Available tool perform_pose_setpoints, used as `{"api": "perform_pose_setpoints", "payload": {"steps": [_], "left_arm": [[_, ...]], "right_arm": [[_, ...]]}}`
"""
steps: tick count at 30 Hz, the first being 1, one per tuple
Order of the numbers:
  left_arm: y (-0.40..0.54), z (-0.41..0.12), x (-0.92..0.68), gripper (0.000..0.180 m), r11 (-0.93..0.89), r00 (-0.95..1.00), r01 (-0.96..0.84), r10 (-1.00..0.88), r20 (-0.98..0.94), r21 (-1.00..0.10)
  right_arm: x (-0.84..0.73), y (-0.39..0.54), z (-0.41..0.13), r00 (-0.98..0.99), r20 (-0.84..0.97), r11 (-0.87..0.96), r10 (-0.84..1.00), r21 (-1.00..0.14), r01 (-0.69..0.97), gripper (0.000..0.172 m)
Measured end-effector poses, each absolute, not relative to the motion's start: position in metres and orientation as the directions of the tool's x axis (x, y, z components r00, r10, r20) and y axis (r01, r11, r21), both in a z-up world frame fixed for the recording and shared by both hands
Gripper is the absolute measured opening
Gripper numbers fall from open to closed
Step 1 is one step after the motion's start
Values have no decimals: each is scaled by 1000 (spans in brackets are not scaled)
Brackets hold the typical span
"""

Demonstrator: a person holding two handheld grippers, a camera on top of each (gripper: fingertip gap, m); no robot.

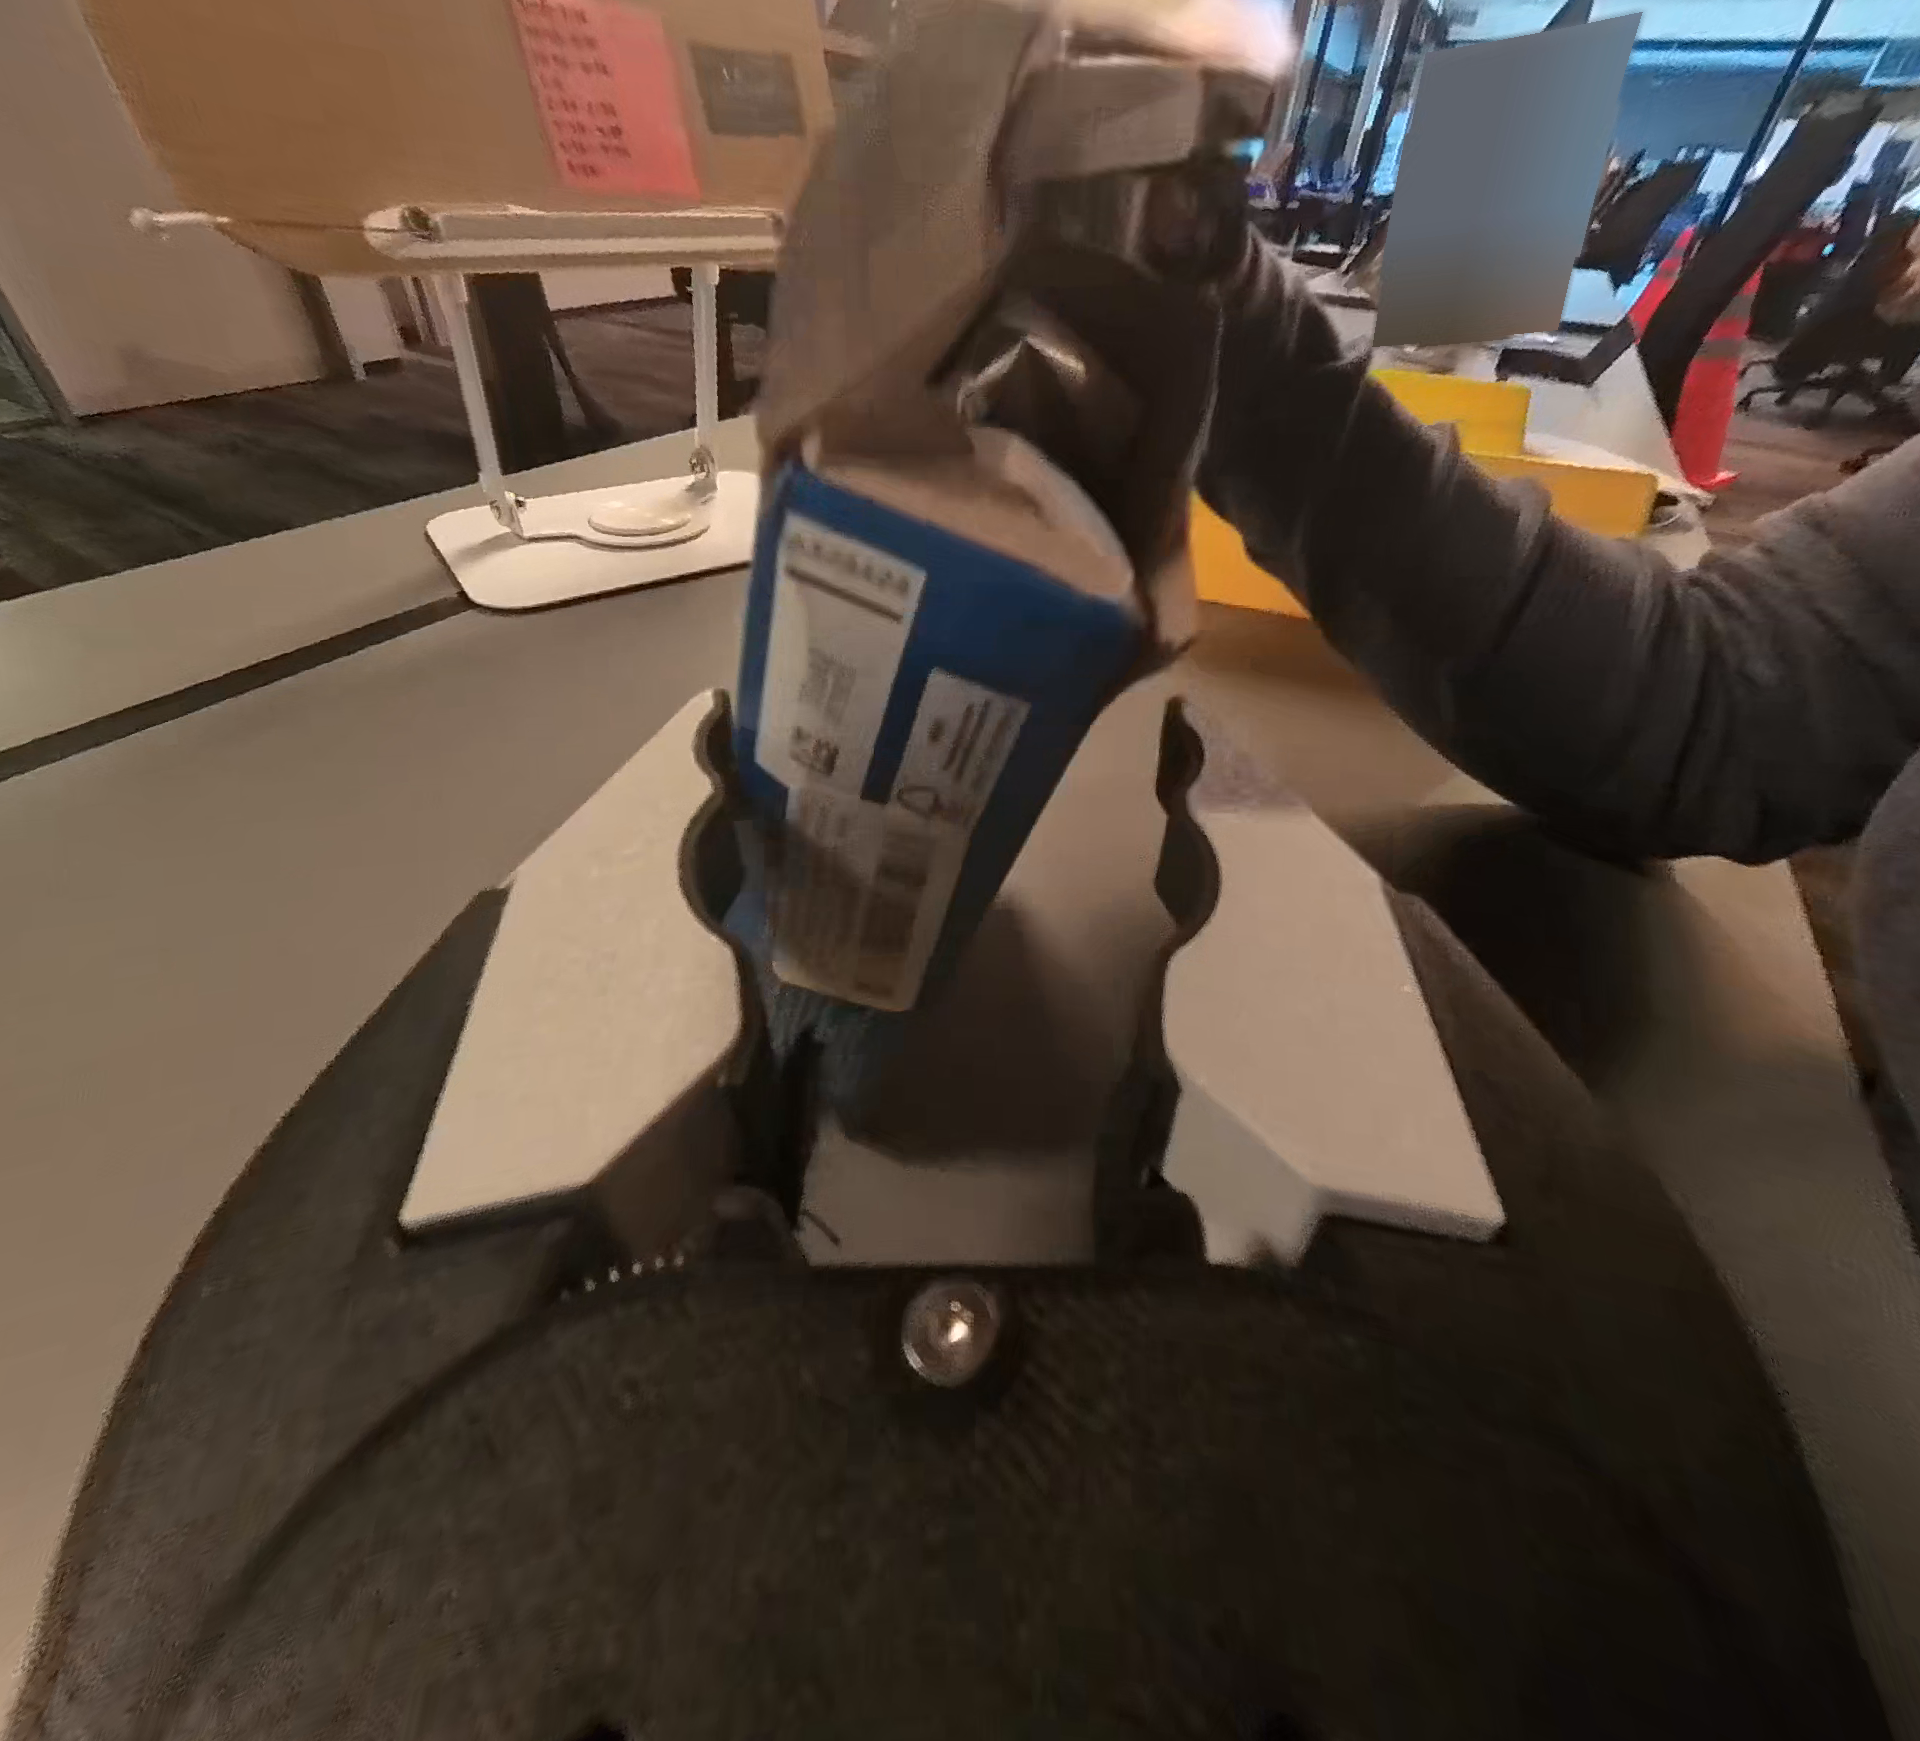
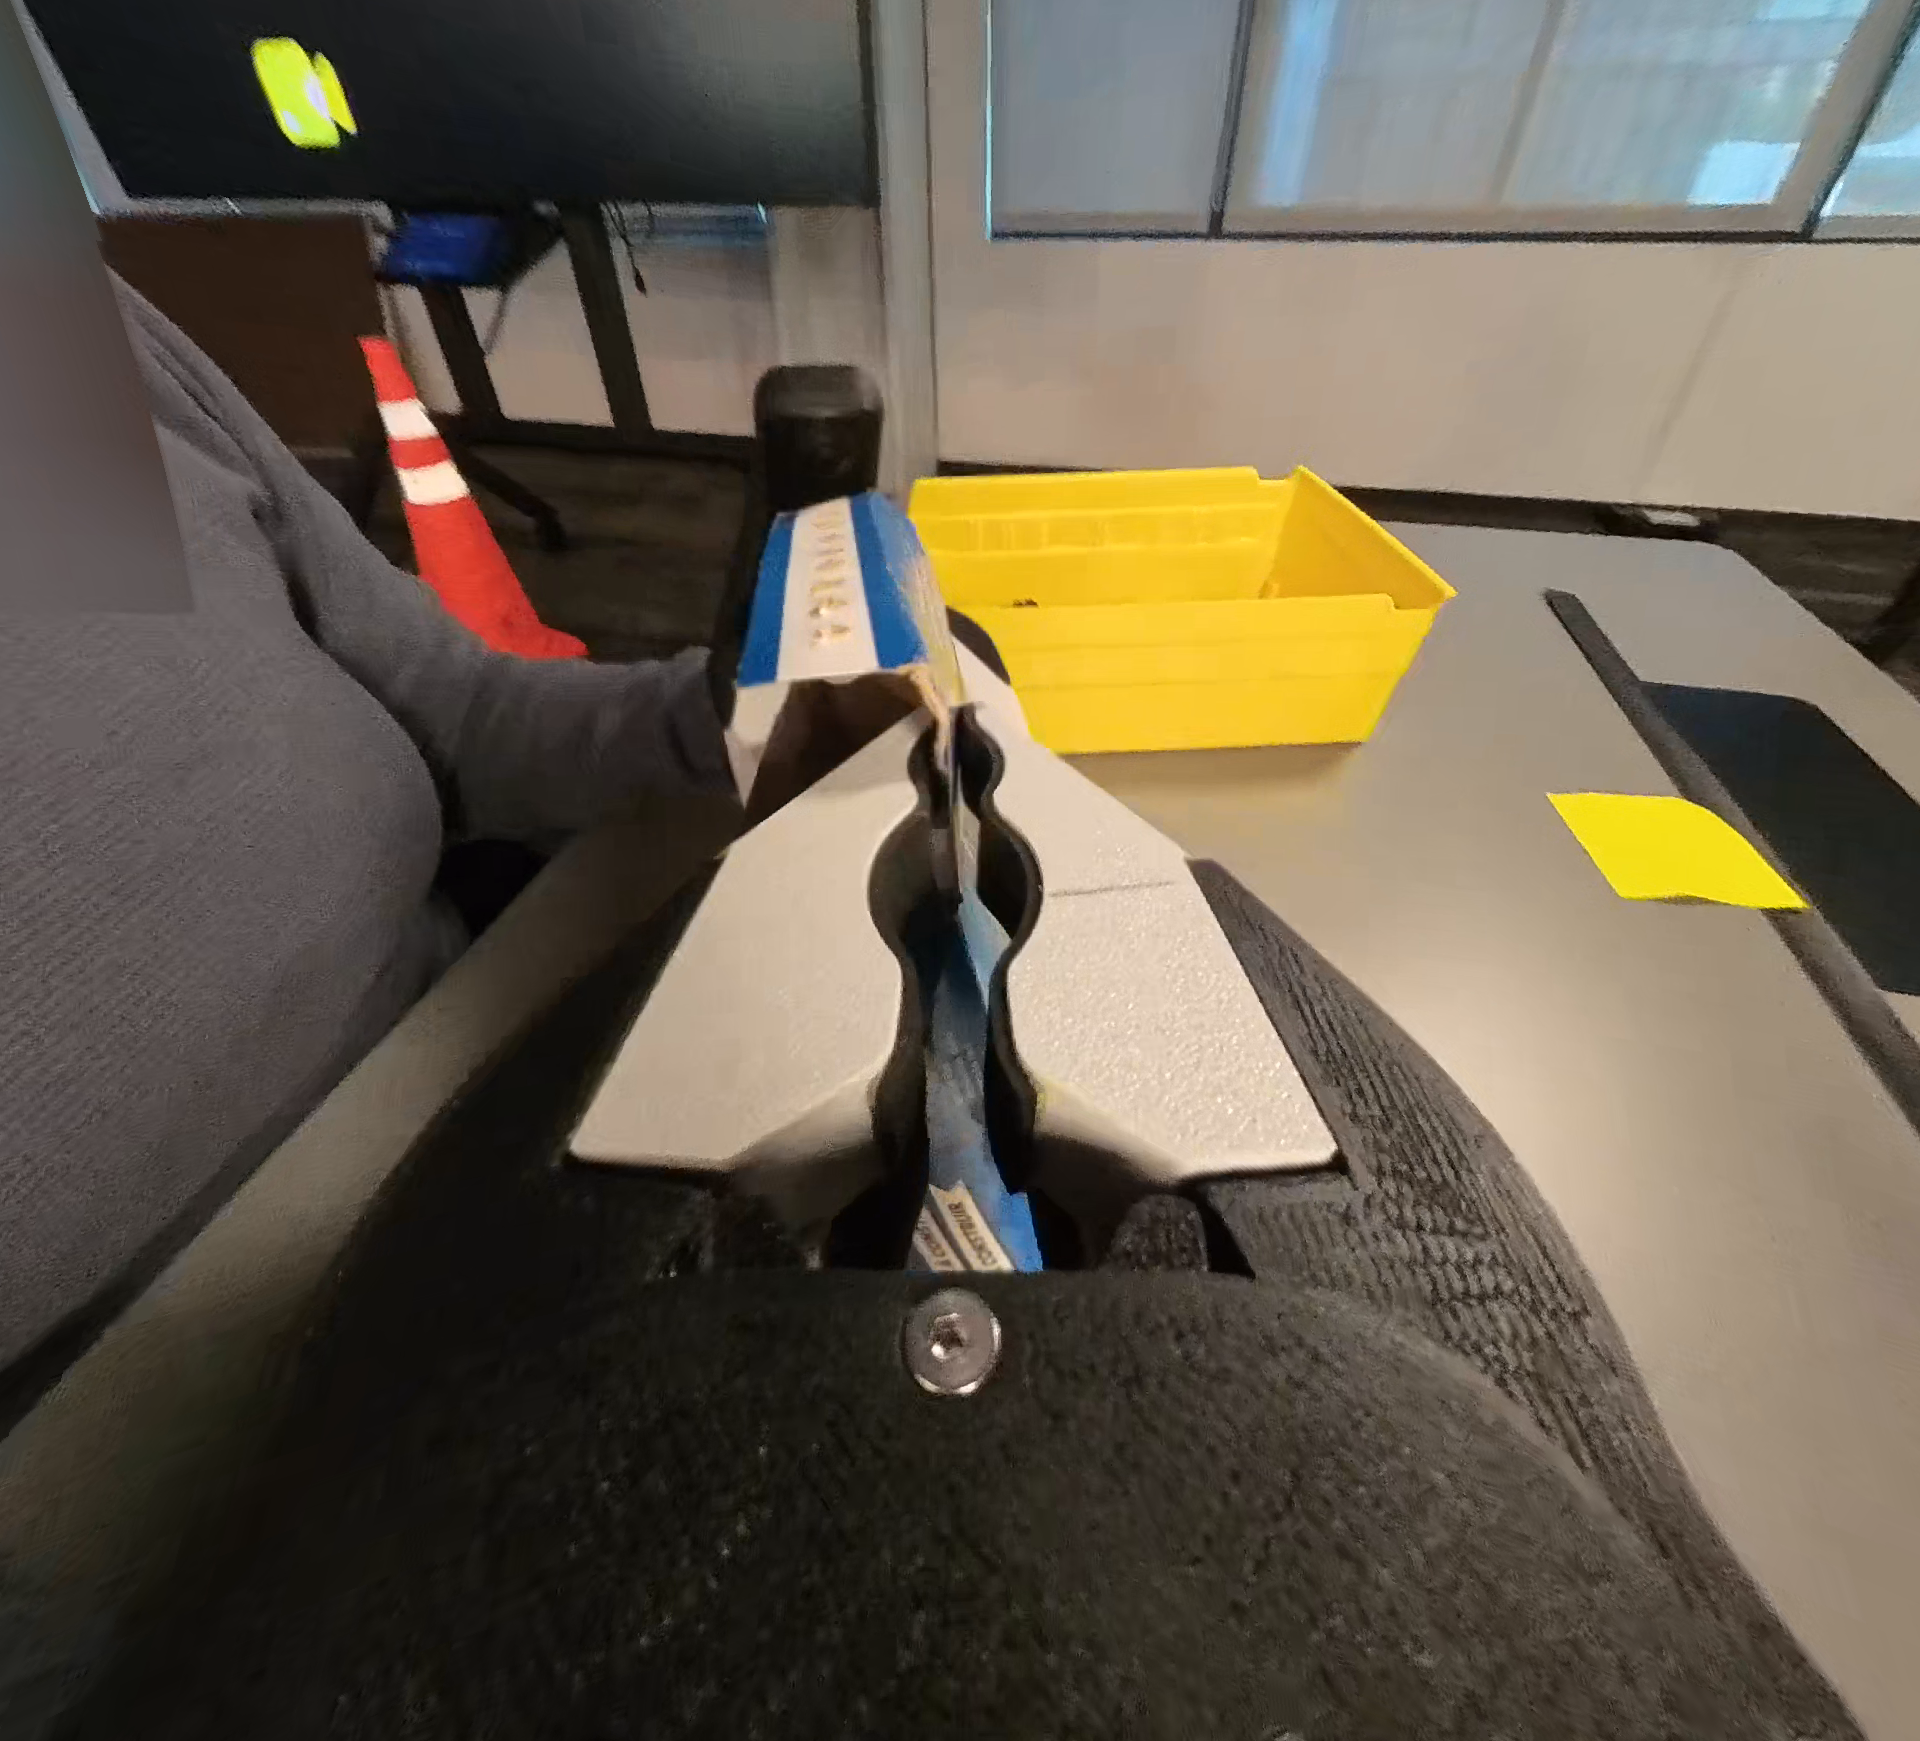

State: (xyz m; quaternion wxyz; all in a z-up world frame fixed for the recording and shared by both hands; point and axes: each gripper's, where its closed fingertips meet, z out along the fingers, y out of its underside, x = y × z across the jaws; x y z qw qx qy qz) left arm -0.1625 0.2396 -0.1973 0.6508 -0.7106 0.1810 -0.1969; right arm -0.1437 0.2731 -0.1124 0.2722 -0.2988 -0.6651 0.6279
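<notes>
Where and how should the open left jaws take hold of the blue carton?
Probably the lower body of the blue carton, across its broad labelled faces, coming from below. That end already hangs between the left gripper's spread jaws. The right gripper pinches a thin flap at the open top, so that end is taken.

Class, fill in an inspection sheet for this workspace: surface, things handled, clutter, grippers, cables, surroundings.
Surface: grey table.
Things handled: blue carton, top open, tilted.
Clutter: yellow bin; yellow note; white stand.
Grippers: right gripper shut on the carton's flap; left gripper open, carton between its fingers, right finger clear of it.
Cables: nothing seen on the table.
Surroundings: orange cone, window, cardboard box.
</notes>
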Motion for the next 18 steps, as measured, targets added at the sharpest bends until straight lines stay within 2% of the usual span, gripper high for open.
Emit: {"api": "perform_pose_setpoints", "payload": {"steps": [2, 5, 7, 10, 13, 18], "left_arm": [[241, -197, -163, 62, -68, 862, 6, -505, 39, -998], [238, -194, -164, 52, -67, 838, 68, -537, 93, -995], [239, -199, -169, 51, -127, 833, 101, -531, 153, -987], [247, -205, -180, 50, -190, 853, 156, -469, 229, -969], [252, -214, -190, 50, -228, 880, 163, -406, 246, -960], [252, -214, -192, 49, -232, 885, 164, -395, 247, -959]], "right_arm": [[-144, 274, -112, -689, -52, -11, 723, -998, 64, 0], [-151, 283, -112, -657, -78, -48, 750, -997, 63, 0], [-153, 287, -104, -640, -80, -88, 764, -996, 19, 11], [-160, 295, -113, -579, -66, -45, 813, -998, 52, 31], [-162, 303, -113, -531, -54, -33, 846, -998, 48, 41], [-157, 306, -95, -521, -60, -81, 852, -997, -19, 45]]}}
